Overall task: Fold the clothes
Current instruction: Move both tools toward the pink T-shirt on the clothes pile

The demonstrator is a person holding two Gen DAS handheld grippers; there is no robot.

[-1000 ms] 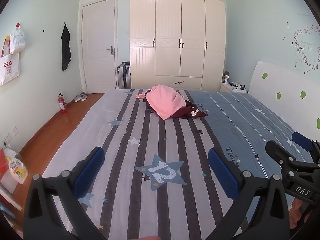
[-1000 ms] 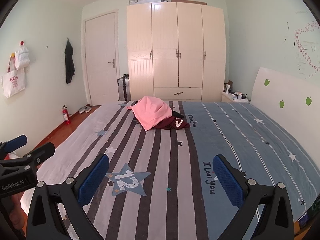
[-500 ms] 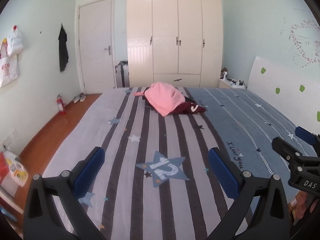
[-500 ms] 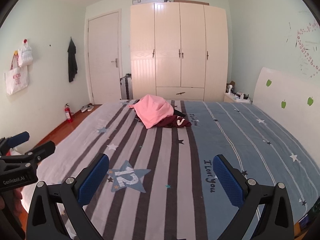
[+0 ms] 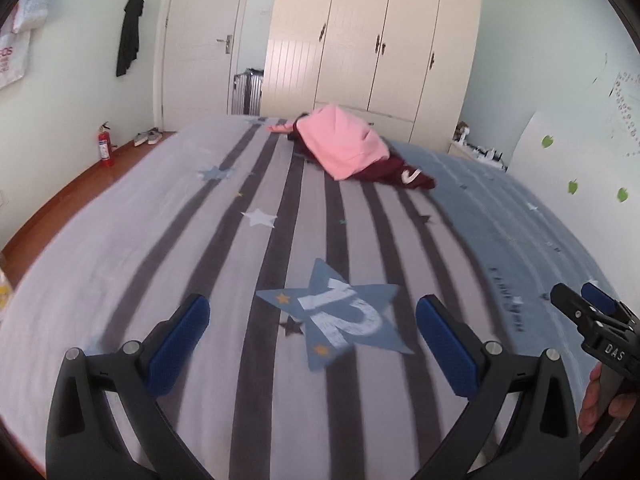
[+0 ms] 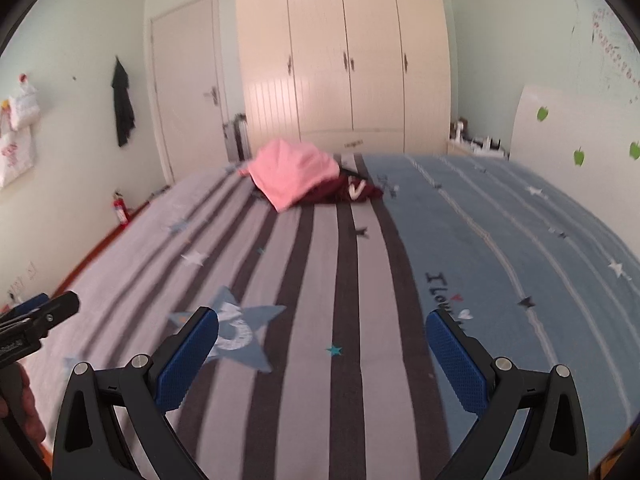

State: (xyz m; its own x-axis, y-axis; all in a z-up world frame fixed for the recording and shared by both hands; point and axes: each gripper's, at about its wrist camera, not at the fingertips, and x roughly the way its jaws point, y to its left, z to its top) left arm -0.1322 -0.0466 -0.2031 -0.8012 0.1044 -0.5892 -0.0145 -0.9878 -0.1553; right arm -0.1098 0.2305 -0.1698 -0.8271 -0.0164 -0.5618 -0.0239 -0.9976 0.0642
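A cream wardrobe (image 5: 372, 52) stands against the far wall. Left of the wardrobe: a white door (image 5: 200, 44), then a hanging dark garment (image 5: 129, 34). A red fire extinguisher (image 5: 105, 148) stands on the floor, further left of the wardrobe.

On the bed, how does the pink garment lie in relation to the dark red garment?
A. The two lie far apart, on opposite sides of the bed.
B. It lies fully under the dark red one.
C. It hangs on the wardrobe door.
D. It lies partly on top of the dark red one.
D: the pink garment covers most of the dark red garment, which shows only at its edge.
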